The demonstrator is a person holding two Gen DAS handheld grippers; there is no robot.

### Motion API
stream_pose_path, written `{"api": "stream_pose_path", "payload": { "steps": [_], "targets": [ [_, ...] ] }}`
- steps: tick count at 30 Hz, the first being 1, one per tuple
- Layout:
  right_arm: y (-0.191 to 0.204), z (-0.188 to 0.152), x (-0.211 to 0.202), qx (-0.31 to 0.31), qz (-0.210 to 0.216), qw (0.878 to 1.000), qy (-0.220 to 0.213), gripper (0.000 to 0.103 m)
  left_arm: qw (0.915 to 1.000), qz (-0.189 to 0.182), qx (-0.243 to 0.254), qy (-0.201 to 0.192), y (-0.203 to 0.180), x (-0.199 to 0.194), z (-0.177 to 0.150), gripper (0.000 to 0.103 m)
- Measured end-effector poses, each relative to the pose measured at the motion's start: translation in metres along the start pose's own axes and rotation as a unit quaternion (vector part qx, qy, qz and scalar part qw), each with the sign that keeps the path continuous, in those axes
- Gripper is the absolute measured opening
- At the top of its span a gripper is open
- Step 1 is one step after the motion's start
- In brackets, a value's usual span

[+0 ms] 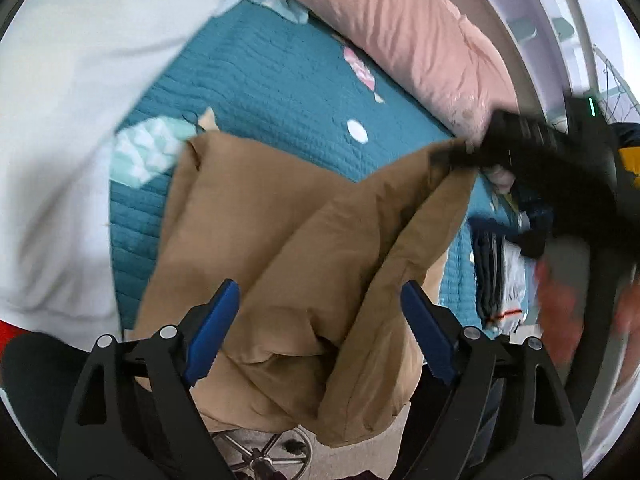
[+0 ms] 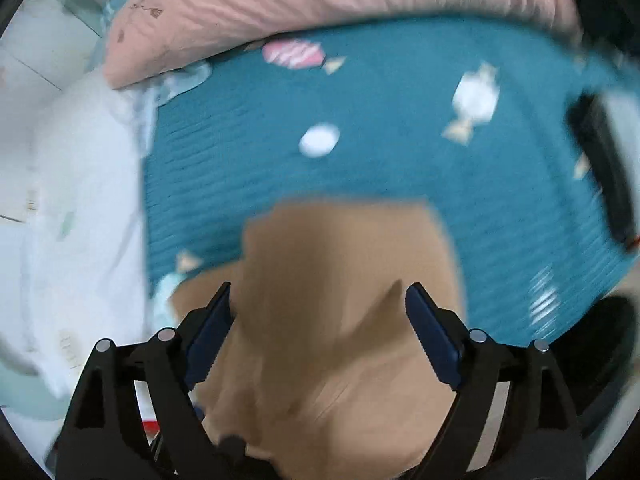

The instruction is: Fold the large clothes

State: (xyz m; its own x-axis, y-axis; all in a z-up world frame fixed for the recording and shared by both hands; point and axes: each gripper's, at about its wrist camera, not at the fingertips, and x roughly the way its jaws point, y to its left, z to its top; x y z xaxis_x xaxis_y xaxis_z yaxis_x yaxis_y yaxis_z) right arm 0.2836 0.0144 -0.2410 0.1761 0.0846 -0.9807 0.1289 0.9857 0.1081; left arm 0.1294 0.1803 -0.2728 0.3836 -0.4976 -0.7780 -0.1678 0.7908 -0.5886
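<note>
A tan garment [image 1: 280, 240] lies bunched in thick folds on a teal quilt [image 1: 260, 80], with its near end hanging over the bed's edge. My left gripper [image 1: 320, 332] hovers over that near end, its blue pads [image 1: 212, 332] wide apart and not pressing the cloth. In the left wrist view my right gripper [image 1: 460, 156] sits at the garment's raised far right corner. In the blurred right wrist view the right gripper [image 2: 320, 332] stands open above the tan garment [image 2: 340, 280], with a peak of cloth near its right pad [image 2: 432, 336].
A pink pillow [image 1: 400, 32] lines the far side of the bed and white bedding [image 1: 60, 120] covers the left. A stack of folded clothes [image 1: 496, 272] sits at the right. A chair's star base [image 1: 260, 452] shows on the floor below the bed's edge.
</note>
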Motion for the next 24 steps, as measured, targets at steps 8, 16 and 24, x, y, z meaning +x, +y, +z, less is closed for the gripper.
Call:
{"api": "stream_pose_path", "payload": {
  "steps": [8,16,24],
  "targets": [
    [0.042,0.010,0.050,-0.046,-0.076,0.993,0.081,0.083,0.9997,-0.001,-0.017,0.019,-0.002,0.018,-0.007,0.090],
    [0.018,0.006,0.052,0.007,-0.002,0.996,0.086,0.032,0.9994,-0.003,0.005,0.034,-0.010,0.031,-0.030,0.025],
    [0.024,-0.002,0.004,-0.019,0.085,0.993,0.082,0.029,0.9968,-0.075,-0.027,-0.004,-0.008,-0.022,-0.041,0.020]
  ]
}}
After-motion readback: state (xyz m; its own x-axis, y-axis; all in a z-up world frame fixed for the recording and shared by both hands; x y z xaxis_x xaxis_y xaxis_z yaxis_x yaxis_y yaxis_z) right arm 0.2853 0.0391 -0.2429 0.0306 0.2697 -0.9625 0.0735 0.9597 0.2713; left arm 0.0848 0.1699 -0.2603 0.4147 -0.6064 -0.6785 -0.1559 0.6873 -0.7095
